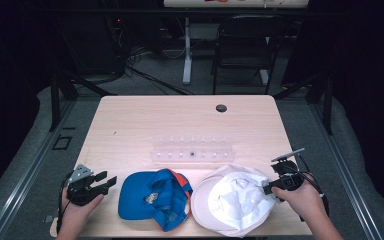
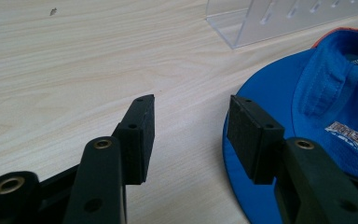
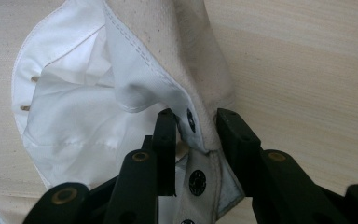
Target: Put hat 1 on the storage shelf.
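- The pale wooden table (image 1: 180,120) is lit from above — brightest around the clear plastic rack (image 1: 192,150) at its middle, dimmer toward its corners.
- Everything beyond the table sinks into near-black.
- The high view is soft and grainy.
- In the left gripper view the blue fabric cap (image 2: 279,93) casts almost no shadow on the table; the black jaws nearest the lens look slightly soft.
- In the right gripper view the white fabric hat (image 3: 84,107) glows close to overexposed.
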Demonstrator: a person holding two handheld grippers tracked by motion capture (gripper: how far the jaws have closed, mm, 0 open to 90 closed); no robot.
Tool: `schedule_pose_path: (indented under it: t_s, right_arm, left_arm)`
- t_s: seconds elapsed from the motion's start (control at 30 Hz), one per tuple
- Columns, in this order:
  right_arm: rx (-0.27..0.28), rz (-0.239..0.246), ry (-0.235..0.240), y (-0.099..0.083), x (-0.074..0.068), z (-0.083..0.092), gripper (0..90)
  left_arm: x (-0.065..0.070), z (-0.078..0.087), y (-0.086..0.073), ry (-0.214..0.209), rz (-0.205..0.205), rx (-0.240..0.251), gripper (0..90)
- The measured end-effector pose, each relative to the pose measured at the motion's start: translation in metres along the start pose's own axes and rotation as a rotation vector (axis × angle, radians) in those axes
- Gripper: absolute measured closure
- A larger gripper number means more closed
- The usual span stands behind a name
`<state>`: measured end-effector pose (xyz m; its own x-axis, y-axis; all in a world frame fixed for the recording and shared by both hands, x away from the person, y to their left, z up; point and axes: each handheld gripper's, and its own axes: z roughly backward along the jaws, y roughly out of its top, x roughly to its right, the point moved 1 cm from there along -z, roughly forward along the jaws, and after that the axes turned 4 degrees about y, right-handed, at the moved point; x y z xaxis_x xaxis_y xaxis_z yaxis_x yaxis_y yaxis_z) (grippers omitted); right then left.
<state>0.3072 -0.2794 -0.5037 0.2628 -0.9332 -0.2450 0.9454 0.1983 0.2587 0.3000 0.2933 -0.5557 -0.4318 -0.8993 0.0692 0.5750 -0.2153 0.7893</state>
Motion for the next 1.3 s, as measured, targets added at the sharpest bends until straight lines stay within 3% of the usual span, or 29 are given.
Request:
schedule_pose_path:
  t_s: [0.07, 0.27, 0.43, 0.47, 0.5, 0.83, 0.97, 1.13, 1.2, 1.3]
  right_arm:
    - [0.018, -0.005, 0.0, 0.0, -0.002, 0.0, 75.5]
    - [-0.005, 0.028, -0.009, 0.004, -0.007, 0.005, 77.9]
    - [-0.029, -0.001, 0.006, 0.007, -0.011, 0.009, 78.9]
    - [-0.014, -0.014, 0.016, 0.008, -0.013, 0.009, 79.1]
    - [-0.035, 0.0, 0.018, 0.01, -0.014, 0.012, 79.2]
    - [-0.021, -0.027, 0.044, 0.022, -0.028, 0.033, 80.2]
    - [-0.037, -0.016, 0.055, 0.026, -0.031, 0.04, 80.2]
    - [-0.017, -0.022, 0.116, 0.03, -0.035, 0.054, 80.6]
    - [-0.002, -0.044, 0.165, 0.032, -0.035, 0.061, 80.7]
    - [0.019, -0.074, 0.202, 0.034, -0.037, 0.065, 80.8]
  left_arm:
    - [0.0, 0.0, 0.0, 0.001, 0.0, 0.0, 52.2]
    - [0.0, 0.001, 0.0, -0.001, -0.003, -0.01, 52.8]
    - [0.0, 0.0, 0.0, 0.003, 0.002, 0.0, 53.1]
    - [0.0, 0.0, 0.0, 0.004, 0.003, -0.002, 53.1]
    - [0.0, 0.0, 0.0, 0.004, 0.006, -0.001, 53.2]
    - [0.0, 0.0, 0.0, 0.004, 0.007, -0.002, 53.3]
    - [-0.001, 0.0, 0.0, 0.004, 0.009, -0.001, 53.3]
    - [-0.001, 0.0, 0.0, 0.003, 0.011, 0.0, 53.3]
    - [-0.001, 0.0, 0.0, 0.003, 0.012, 0.0, 53.4]
    - [-0.001, 0.0, 0.0, 0.0, 0.013, 0.002, 53.4]
